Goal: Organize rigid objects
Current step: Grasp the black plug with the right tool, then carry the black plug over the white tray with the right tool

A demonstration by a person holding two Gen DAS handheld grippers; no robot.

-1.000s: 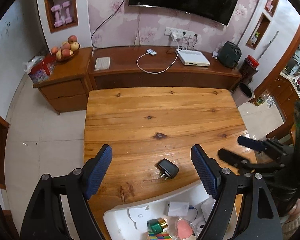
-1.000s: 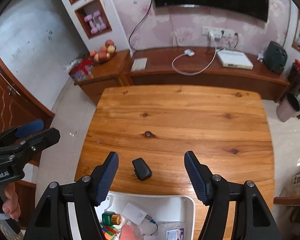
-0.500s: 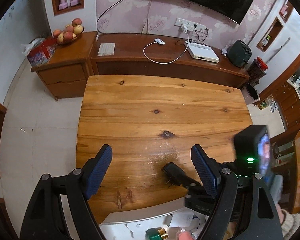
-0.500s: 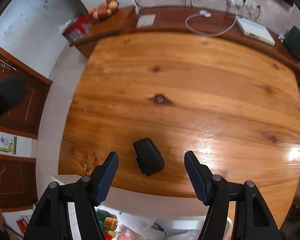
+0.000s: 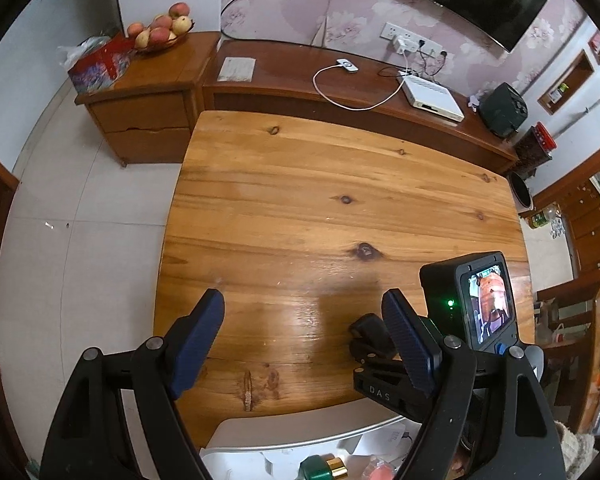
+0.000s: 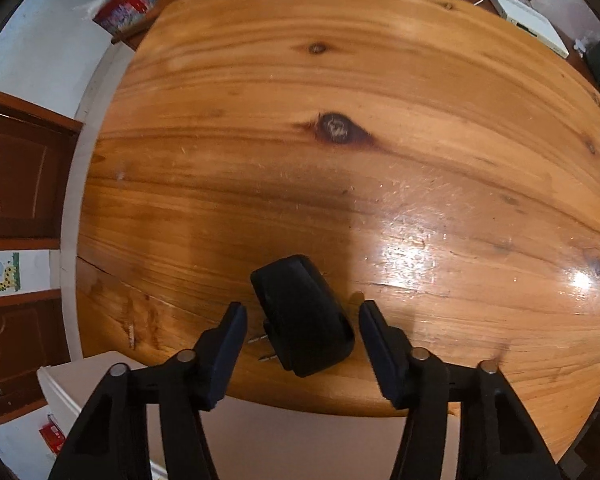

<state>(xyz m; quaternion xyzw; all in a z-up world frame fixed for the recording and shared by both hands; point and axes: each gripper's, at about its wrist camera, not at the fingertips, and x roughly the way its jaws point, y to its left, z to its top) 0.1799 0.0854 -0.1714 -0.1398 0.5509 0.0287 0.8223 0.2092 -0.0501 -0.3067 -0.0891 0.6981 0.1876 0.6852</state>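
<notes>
Your right gripper (image 6: 303,344) sat low over the desk (image 6: 340,140) with its jaws parted to either side of the black plug adapter (image 6: 302,316). The adapter lay flat on the wood near the desk's near edge, its two metal prongs (image 6: 262,346) pointing toward the left finger (image 6: 226,354). A gap showed on each side between the pads and the adapter's body, so nothing was gripped. From your left wrist camera, only a corner of the adapter (image 5: 368,330) peeked out behind the left gripper's right finger, with the right gripper's frame and its camera unit (image 5: 474,300) crowding in beside it.

Your left gripper (image 5: 302,326) hung above the desk with its jaws spread wide and nothing between them but bare wood. Below it, at the desk's near edge, the rim of the white bin (image 5: 300,426) showed, holding a green bottle with a gold cap (image 5: 320,468), a pink item (image 5: 380,472) and some white paper (image 5: 384,438).
</notes>
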